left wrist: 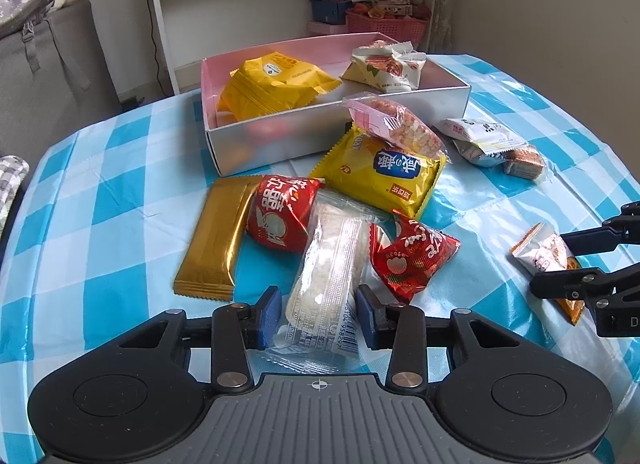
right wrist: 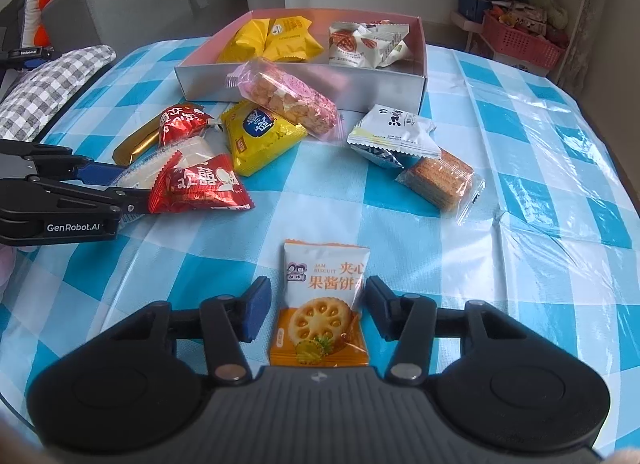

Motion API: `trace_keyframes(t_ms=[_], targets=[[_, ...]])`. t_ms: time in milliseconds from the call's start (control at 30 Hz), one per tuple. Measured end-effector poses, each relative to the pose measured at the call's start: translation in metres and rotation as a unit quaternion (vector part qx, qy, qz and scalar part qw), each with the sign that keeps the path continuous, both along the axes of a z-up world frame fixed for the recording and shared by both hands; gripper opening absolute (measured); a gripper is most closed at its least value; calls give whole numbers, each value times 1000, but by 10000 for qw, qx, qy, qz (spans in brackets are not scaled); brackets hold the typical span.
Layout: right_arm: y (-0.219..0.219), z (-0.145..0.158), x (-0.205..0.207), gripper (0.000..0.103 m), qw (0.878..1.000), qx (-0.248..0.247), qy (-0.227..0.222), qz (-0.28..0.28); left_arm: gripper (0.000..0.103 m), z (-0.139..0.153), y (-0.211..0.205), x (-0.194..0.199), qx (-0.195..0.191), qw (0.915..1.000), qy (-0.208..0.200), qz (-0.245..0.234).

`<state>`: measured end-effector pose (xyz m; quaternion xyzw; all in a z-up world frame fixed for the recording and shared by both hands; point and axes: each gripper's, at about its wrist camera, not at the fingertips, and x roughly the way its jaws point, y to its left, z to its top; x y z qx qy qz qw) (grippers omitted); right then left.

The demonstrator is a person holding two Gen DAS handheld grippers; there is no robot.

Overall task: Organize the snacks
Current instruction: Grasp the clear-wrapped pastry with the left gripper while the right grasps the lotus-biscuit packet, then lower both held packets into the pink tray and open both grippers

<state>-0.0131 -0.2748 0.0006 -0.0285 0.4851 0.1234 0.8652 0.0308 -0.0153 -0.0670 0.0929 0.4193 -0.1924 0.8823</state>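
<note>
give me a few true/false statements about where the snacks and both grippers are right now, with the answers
1. The left gripper straddles a clear rice-cracker packet. True.
2. The jam biscuit packet lies inside the box. False: it lies on the checked tablecloth, between the right gripper's fingers.
3. Yellow packets are in the box. True.
4. The box is empty on its right side. False: white nut packets lie there.
5. The gold bar lies outside the box. True.
</note>
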Motion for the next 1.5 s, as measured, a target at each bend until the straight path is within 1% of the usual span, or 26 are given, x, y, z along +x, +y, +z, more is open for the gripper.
trace_keyframes(t_ms=[33, 133, 267, 300, 433, 667, 867, 1100, 1300, 1500], targets=[[1, 1, 1, 39, 10000, -10, -3, 6, 32, 1, 0, -1, -11, 10000, 4, 27], [2, 1, 1, 36, 10000, -23, 9, 13, 27, 5, -1, -3, -31, 10000, -5, 92], [2, 2, 1, 36, 10000, -25, 5, 9, 23, 9, 0, -6, 9, 9998, 3, 188], [2, 2, 1, 36, 10000, -25, 1, 5, 21, 10, 1, -6, -4, 9998, 15, 214], [3, 7, 2, 36, 10000, 9, -46, -5, 18, 16, 4, -8, -83, 9994, 76, 313], [3, 15, 5, 36, 9999, 90, -131, -60, 17, 22, 7, -11, -119, 9988, 155, 454], [2, 23, 11, 36, 9995, 196, -204, -144, 16, 36, 8, -18, -204, 9987, 30, 476], [-1, 39, 22, 36, 9982, 400, -339, -306, 16, 55, 6, -21, -322, 9983, -123, 462], [3, 51, 36, 36, 9971, 493, -453, -353, 16, 65, -1, -16, -353, 9980, -218, 477], [9, 61, 53, 36, 9963, 539, -558, -375, 16, 74, -6, -2, -367, 9973, -280, 565]])
